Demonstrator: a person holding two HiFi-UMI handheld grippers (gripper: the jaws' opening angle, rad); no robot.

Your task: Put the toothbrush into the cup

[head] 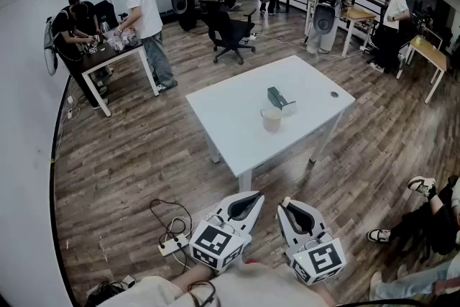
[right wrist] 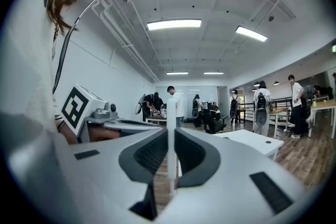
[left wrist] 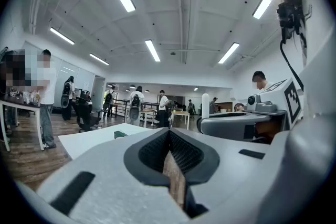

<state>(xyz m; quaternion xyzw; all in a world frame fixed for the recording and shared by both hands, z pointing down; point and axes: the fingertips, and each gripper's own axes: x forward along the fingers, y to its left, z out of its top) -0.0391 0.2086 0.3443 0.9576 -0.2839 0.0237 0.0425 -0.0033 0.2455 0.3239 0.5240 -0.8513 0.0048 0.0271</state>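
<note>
Both grippers are held close to the person's body at the bottom of the head view, well apart from the white table (head: 230,111) and over the wooden floor (head: 129,176).

The right gripper (head: 286,202) has its fingers closed on the toothbrush (right wrist: 170,128) – a thin white stick that stands upright between the dark pads (right wrist: 152,152) in the right gripper view. It also shows as a white rod rising from that gripper in the left gripper view. In the head view it is too small to make out clearly.

The left gripper (head: 259,195) sits just beside the right one. Its fingers are together with nothing between them; only a narrow wedge of floor shows below the point where they meet.

The cup (head: 271,118) stands upright on the table – roughly mid-table, a little toward the edge nearest the person's right. A green box (head: 279,97) lies just behind it, toward the far corner; whether the two touch cannot be told. A small round hole (head: 334,93) sits near the table's right corner.

A power strip (head: 172,244) with cables lies on the floor left of the grippers.
</note>
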